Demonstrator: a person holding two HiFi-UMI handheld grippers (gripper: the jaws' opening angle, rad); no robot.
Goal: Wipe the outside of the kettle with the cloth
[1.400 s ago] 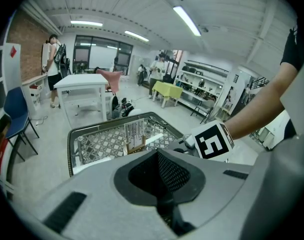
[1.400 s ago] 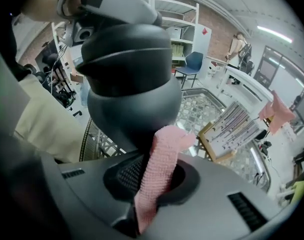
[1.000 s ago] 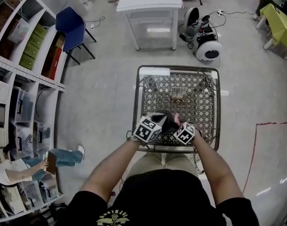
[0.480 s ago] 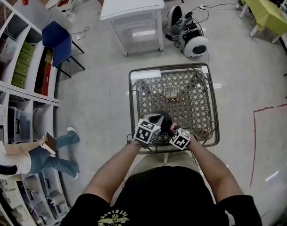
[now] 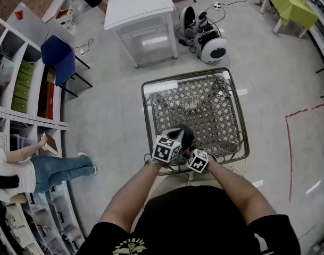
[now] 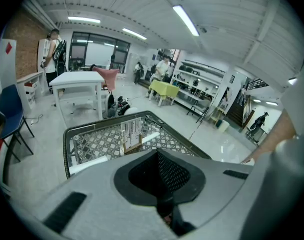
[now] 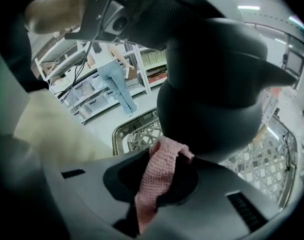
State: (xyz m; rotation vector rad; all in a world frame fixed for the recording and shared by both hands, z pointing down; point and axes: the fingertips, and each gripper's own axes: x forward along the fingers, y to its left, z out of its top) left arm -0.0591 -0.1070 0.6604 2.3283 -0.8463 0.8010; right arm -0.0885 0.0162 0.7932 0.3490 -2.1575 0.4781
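Note:
A dark kettle [image 5: 182, 135] stands at the near edge of a metal lattice table [image 5: 215, 105]. My left gripper [image 5: 175, 139] sits on the kettle's top from the left. Its jaws stand together in the left gripper view [image 6: 166, 219], and the handle is hidden under its body. My right gripper [image 5: 190, 152] is at the kettle's near right side, shut on a pink knitted cloth [image 7: 159, 179]. In the right gripper view the cloth's free end lies against the kettle's dark wall [image 7: 216, 84]. The cloth is hidden in the head view.
A small card stand [image 5: 191, 102] sits mid-table. Beyond stand a white table [image 5: 138, 7], a wheeled white machine [image 5: 209, 44] and a blue chair [image 5: 58, 57]. Shelving [image 5: 18, 89] lines the left, with a person [image 5: 39, 169] beside it. Red tape [image 5: 289, 142] marks the floor at right.
My right gripper has slid with the cloth from the kettle's right side leftward and nearer to me, around its near side. The left gripper has stayed on the kettle. The head view has shifted.

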